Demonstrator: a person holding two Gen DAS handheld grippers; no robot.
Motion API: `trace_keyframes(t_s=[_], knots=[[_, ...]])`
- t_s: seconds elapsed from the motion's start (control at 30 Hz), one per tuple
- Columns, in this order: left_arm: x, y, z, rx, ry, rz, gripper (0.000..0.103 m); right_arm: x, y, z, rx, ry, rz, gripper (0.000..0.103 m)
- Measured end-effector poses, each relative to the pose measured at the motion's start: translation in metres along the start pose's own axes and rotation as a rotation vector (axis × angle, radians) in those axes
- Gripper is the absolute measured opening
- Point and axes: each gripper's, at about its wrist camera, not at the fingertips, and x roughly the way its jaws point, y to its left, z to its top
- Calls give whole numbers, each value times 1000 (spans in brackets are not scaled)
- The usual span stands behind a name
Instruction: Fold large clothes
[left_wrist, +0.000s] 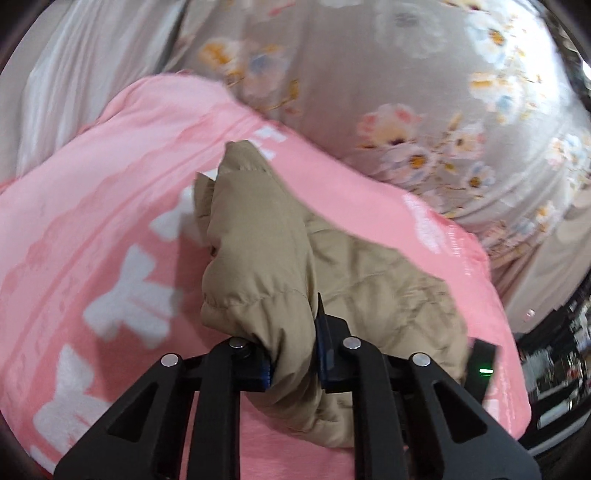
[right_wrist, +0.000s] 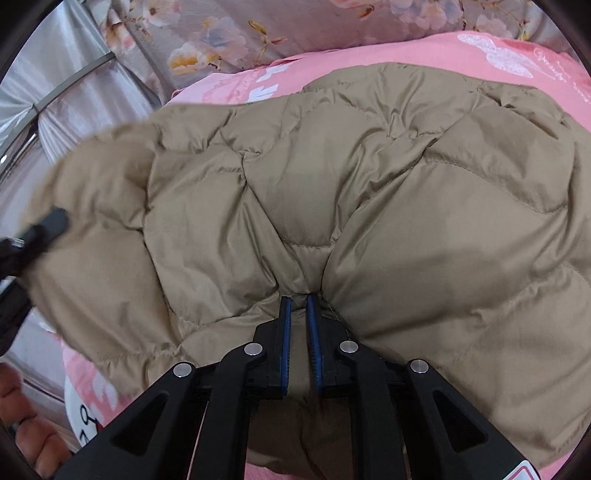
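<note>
A tan quilted jacket (right_wrist: 369, 192) is seen lying on a pink blanket (left_wrist: 92, 206) printed with white shapes. Past the blanket's far edge, a grey floral sheet (left_wrist: 369, 74) is spread, and pale curtain-like fabric (left_wrist: 74, 74) is seen at its upper left.

In the left wrist view, a puffy fold of the jacket (left_wrist: 258, 258), possibly a sleeve, is pinched by the jaws of the left gripper (left_wrist: 295, 354); the fabric is bunched between the blue pads and is raised above the blanket. The rest of the jacket is spread to the right of that fold.

In the right wrist view, the jacket's near edge is pinched by the jaws of the right gripper (right_wrist: 298, 306), which are drawn almost together, with creases in the fabric fanning out from the grip. At the jacket's left edge, the left gripper (right_wrist: 44, 225) is seen, blurred. Below it, at the blanket's left, fingers (right_wrist: 33, 432) of a person are visible.
</note>
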Motion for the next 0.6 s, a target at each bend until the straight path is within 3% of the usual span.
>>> trace_keyframes(t_s=[0.17,0.27,0.37,0.43,0.6], knots=[[1,-72,1,127,5,-134,13,6,-6,12,39,33,66,10],[6,-100,-5,190,21,-152,12,-25,-22,5,134,29,103,9],[4,-102,-3,199,20,-145,12,-75,-26,-16,67,-36,7,9],[4,-98,-1,183,18,-125,12,-89,-33,-32,53,-2,-63,9],[8,-111,-4,207,19,-71,12,-69,-33,-52,-4,50,-206,7]])
